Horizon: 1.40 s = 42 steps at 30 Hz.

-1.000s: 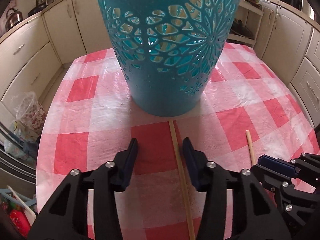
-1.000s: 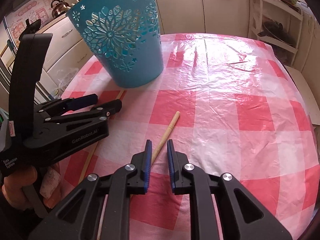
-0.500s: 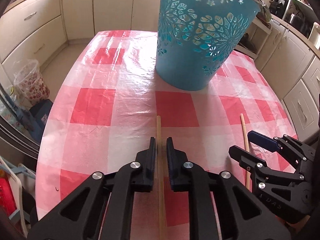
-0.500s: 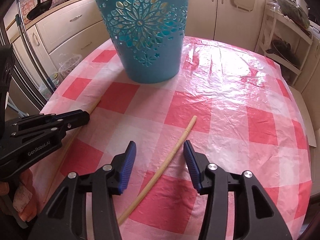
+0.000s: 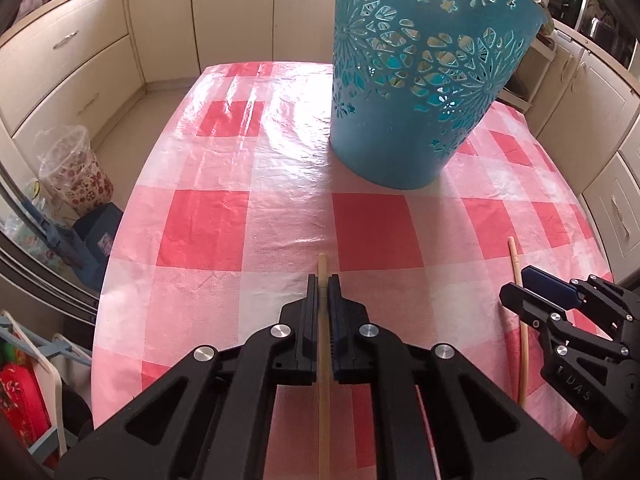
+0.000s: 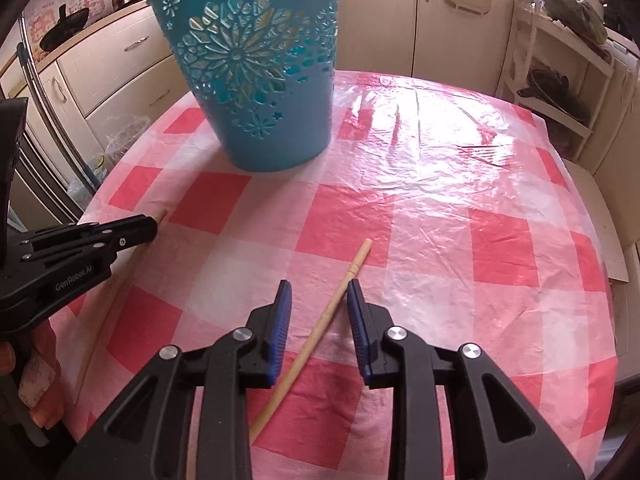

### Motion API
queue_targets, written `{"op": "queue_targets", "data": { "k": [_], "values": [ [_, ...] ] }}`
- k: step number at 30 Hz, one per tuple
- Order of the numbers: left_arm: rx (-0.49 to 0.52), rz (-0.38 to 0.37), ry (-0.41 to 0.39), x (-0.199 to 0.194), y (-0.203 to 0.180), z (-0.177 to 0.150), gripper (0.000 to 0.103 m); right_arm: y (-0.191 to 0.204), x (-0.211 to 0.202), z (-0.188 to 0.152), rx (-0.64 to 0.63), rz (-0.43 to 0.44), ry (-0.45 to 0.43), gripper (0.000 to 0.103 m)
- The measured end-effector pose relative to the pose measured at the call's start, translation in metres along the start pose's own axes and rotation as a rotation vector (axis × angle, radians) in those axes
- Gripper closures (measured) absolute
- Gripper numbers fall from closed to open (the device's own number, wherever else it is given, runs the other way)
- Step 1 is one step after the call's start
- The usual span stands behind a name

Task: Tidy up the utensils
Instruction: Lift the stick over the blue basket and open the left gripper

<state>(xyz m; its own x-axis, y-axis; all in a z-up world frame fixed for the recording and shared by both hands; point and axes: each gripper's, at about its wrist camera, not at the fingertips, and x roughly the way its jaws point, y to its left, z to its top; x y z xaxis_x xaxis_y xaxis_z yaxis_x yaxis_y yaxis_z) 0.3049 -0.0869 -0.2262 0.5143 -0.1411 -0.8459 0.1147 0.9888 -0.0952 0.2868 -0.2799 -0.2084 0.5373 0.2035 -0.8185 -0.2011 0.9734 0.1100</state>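
My left gripper [image 5: 323,285] is shut on a wooden chopstick [image 5: 323,364], whose tip sticks out just past the fingers. It also shows in the right wrist view [image 6: 154,226] at the left. My right gripper [image 6: 319,294] is open around a second wooden chopstick [image 6: 316,340] that lies on the red-and-white checked tablecloth [image 6: 440,208]. That chopstick also shows in the left wrist view [image 5: 520,320], next to my right gripper [image 5: 532,288]. A teal cut-out basket [image 5: 420,80] stands upright on the table beyond both grippers.
Cream kitchen cabinets [image 5: 80,60] ring the table. A floral plastic container [image 5: 76,176] stands on the floor at the left. An open shelf unit [image 6: 560,92] stands at the right. The table edge is close on both sides.
My left gripper closed on its chopstick and pulled back from the basket. My right gripper opened and now straddles the second chopstick.
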Motion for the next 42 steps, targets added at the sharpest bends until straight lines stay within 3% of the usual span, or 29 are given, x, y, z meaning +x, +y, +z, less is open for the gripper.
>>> {"op": "queue_targets", "data": {
  "k": [2, 3, 8, 13, 16, 22, 30, 35, 42],
  "values": [
    [0.008, -0.022, 0.004, 0.001, 0.001, 0.001, 0.098, 0.008, 0.001, 0.0, -0.031, 0.028, 0.002, 0.076],
    [0.003, -0.047, 0.005, 0.001, 0.003, 0.002, 0.098, 0.012, 0.001, 0.0, -0.047, 0.05, 0.005, 0.082],
    [-0.01, -0.097, 0.011, 0.001, 0.015, 0.001, 0.098, 0.015, 0.001, 0.0, -0.066, 0.046, 0.008, 0.082],
    [0.119, -0.024, 0.025, 0.005, -0.007, 0.005, 0.098, 0.023, 0.001, 0.0, -0.081, 0.035, 0.007, 0.078],
    [0.116, -0.064, 0.012, -0.003, -0.008, 0.006, 0.099, 0.021, 0.002, 0.0, -0.08, 0.04, 0.006, 0.078],
    [0.074, -0.203, -0.105, -0.055, -0.005, 0.016, 0.099, 0.023, 0.002, -0.002, -0.087, 0.055, 0.0, 0.067],
    [0.036, -0.321, -0.334, -0.138, -0.01, 0.057, 0.099, 0.032, 0.002, -0.005, -0.118, 0.043, -0.007, 0.057],
    [-0.005, -0.321, -0.497, -0.176, -0.011, 0.103, 0.099, 0.034, 0.003, -0.005, -0.13, 0.041, -0.004, 0.052],
    [-0.072, -0.241, -0.7, -0.196, -0.022, 0.167, 0.099, 0.035, 0.004, -0.005, -0.135, 0.044, -0.003, 0.048]
  ]
}}
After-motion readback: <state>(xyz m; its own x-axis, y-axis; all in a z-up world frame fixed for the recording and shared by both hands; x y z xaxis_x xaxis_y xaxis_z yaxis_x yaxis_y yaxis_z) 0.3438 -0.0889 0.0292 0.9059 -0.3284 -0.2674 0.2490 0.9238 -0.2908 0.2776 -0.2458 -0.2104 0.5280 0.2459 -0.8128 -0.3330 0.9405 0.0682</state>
